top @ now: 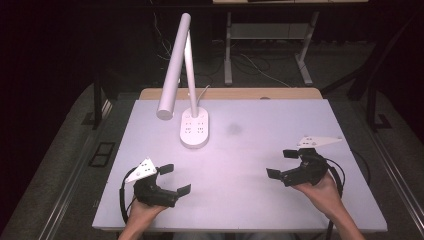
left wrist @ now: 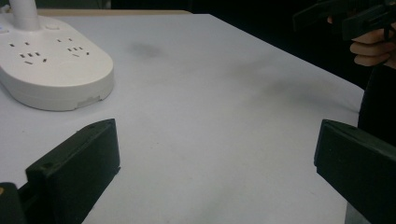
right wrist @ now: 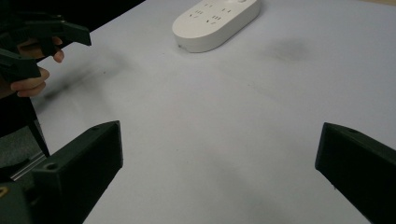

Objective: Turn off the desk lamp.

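While I hold both over the near part of the white desk, my left hand-held gripper has its jaws spread wide, nothing btwn them; same w/ my right hand-held gripper, jaws apart and bare. Each hovers well apart from the other. Nearest thing is the lamp base w/ sockets on top, at the desk's far-left middle, its white lamp arm slanting up.
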`<state>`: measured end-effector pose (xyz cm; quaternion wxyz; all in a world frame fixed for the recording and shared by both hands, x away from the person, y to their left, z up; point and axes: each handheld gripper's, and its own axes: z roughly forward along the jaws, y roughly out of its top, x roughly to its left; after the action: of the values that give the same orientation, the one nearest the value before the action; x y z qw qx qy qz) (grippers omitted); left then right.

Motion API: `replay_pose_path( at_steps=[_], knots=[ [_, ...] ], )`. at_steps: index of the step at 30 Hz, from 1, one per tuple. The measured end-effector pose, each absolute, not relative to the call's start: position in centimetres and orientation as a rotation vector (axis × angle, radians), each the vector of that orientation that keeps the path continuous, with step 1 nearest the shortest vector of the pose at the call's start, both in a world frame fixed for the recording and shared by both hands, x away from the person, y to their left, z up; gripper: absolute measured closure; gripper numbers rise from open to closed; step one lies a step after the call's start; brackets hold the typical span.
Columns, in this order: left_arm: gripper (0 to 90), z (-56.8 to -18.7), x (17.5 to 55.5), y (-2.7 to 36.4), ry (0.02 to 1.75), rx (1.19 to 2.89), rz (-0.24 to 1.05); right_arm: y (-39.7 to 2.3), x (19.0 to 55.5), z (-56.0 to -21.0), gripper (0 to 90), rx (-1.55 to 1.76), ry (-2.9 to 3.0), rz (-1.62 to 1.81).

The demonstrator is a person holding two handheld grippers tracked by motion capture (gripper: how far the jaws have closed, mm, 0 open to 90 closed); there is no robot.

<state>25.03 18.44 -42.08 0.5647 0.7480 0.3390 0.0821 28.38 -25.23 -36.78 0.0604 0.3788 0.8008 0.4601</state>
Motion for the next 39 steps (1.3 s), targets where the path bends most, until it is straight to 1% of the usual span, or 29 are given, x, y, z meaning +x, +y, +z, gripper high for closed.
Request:
replay_pose_path(
  at_steps=[22, 39],
  knots=[
    [0.0, -42.0, 25.0, 18.5, 0.795, 1.750, 0.198, -22.6, 31.7, -34.8, 0.8, 1.095, 2.482, 1.401],
    [0.0, -42.0, 25.0, 18.4, 0.794, 1.751, 0.197, -19.3, 34.1, -33.4, 0.8, 1.027, 2.527, 1.396]
  ],
)
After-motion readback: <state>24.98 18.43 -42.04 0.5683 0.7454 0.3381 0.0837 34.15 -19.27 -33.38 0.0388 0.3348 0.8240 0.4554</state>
